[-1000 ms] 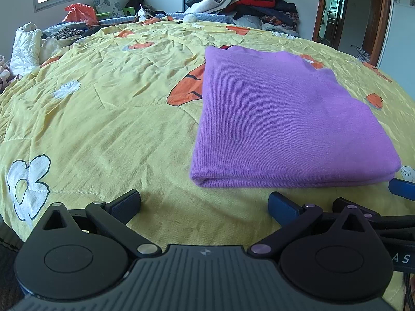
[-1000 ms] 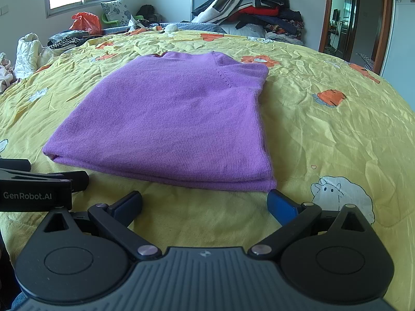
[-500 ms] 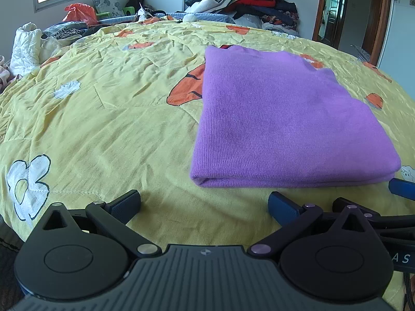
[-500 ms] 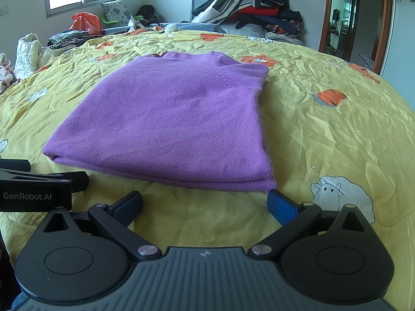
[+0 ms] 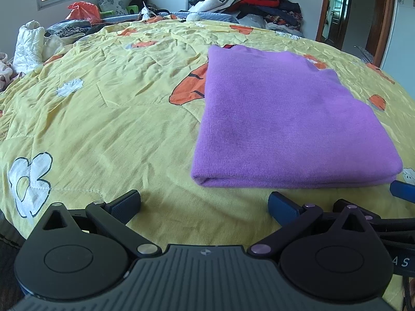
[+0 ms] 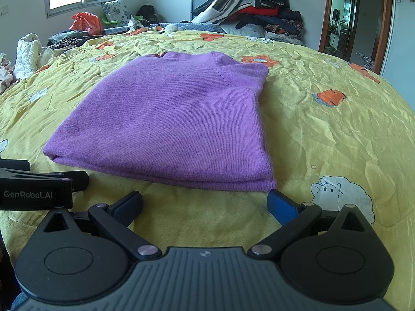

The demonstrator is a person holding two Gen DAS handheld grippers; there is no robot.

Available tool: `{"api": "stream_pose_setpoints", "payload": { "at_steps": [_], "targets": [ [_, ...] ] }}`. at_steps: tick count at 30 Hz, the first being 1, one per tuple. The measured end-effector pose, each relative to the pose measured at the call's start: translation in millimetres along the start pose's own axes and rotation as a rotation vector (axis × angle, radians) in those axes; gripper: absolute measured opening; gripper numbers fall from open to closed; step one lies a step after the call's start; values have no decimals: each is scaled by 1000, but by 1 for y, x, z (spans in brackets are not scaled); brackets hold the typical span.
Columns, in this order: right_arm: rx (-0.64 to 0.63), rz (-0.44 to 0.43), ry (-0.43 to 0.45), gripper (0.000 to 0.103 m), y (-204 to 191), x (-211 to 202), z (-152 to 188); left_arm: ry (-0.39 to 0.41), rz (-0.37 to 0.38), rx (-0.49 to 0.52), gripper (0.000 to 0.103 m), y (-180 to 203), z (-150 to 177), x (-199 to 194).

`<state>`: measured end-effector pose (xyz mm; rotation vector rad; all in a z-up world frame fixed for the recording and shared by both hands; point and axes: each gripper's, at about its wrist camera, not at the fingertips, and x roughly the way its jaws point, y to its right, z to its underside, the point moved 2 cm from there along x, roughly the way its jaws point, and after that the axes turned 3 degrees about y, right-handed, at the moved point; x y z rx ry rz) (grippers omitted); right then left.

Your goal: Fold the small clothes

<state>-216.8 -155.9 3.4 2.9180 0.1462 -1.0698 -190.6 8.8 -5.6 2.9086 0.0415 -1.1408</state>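
Note:
A purple knit sweater (image 5: 285, 119) lies folded flat on the yellow bedspread (image 5: 109, 129); it also shows in the right wrist view (image 6: 171, 127). My left gripper (image 5: 205, 204) is open and empty, just short of the sweater's near left corner. My right gripper (image 6: 205, 204) is open and empty, just short of the sweater's near right corner. The left gripper's fingers (image 6: 75, 180) show at the left edge of the right wrist view, and a blue fingertip (image 5: 402, 190) of the right gripper shows at the right edge of the left wrist view.
A pile of clothes (image 6: 256, 7) is stacked at the head of the bed. A white bundle (image 6: 26, 51), an orange bag (image 6: 85, 22) and a pillow (image 6: 115, 10) lie at the far left. A doorway (image 6: 342, 15) opens at the right.

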Motion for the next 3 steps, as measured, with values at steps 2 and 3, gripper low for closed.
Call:
{"api": "stream_pose_setpoints", "payload": {
  "at_steps": [2,3],
  "targets": [
    [-1,0,0,103,0,0,0,8,2,3,103,0,1,0],
    [-1,1,0,103,0,0,0,11,3,5,103,0,1,0]
  ]
}}
